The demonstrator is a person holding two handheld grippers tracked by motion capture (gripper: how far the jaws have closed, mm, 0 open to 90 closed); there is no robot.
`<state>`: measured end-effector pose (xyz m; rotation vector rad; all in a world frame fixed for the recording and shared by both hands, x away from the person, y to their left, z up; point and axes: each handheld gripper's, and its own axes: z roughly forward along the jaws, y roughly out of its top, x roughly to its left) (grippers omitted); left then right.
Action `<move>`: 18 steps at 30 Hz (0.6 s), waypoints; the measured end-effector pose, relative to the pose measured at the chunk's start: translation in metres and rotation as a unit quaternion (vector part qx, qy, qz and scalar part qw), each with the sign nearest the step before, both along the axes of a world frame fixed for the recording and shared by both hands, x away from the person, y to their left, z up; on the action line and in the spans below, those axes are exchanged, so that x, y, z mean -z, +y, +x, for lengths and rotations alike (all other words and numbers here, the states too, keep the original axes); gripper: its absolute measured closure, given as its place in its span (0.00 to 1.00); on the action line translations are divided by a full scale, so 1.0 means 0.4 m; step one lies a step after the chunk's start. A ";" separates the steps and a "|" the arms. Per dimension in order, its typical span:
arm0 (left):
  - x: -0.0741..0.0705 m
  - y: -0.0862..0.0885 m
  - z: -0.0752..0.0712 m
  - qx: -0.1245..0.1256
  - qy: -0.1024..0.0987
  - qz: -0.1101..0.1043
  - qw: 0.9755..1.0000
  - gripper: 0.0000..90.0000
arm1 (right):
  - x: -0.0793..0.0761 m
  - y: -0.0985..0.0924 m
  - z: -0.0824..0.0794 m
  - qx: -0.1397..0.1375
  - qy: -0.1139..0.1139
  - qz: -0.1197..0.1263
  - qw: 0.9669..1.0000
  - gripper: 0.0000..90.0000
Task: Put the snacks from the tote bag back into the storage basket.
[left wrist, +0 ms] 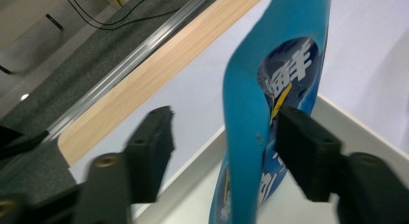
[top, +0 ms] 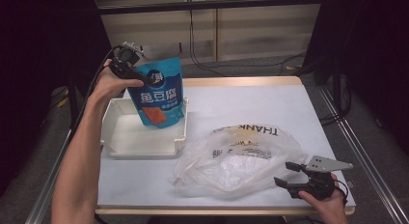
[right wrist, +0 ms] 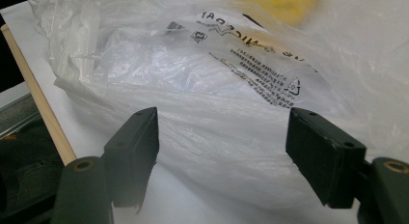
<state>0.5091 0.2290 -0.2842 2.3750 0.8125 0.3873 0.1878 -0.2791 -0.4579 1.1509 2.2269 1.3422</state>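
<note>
Crinkled clear plastic bag (top: 241, 159) before spread right fingers (right wrist: 318, 156); left fingers (left wrist: 308, 151) apart beside glossy blue pouch (top: 160, 91).

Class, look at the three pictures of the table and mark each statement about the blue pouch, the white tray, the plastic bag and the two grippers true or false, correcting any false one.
1. The blue pouch hangs above the white tray. True.
2. The left gripper has its jaws wide apart, with the pouch between them. True.
3. The right gripper is clamped on the plastic bag. False: its jaws stand open beside the bag.
4. The plastic bag lies inside the tray. False: it lies on the table, right of the tray.
</note>
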 end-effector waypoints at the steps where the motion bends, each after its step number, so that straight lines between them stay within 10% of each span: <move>1: 0.000 0.002 -0.001 0.005 0.000 -0.006 1.000 0.34 | 0.000 0.001 0.001 -0.001 -0.001 0.000 1.000 0.31; 18: -0.010 0.039 -0.041 -0.025 -0.017 -0.060 0.998 0.07 | -0.001 0.005 0.001 -0.001 0.001 -0.003 1.000 0.30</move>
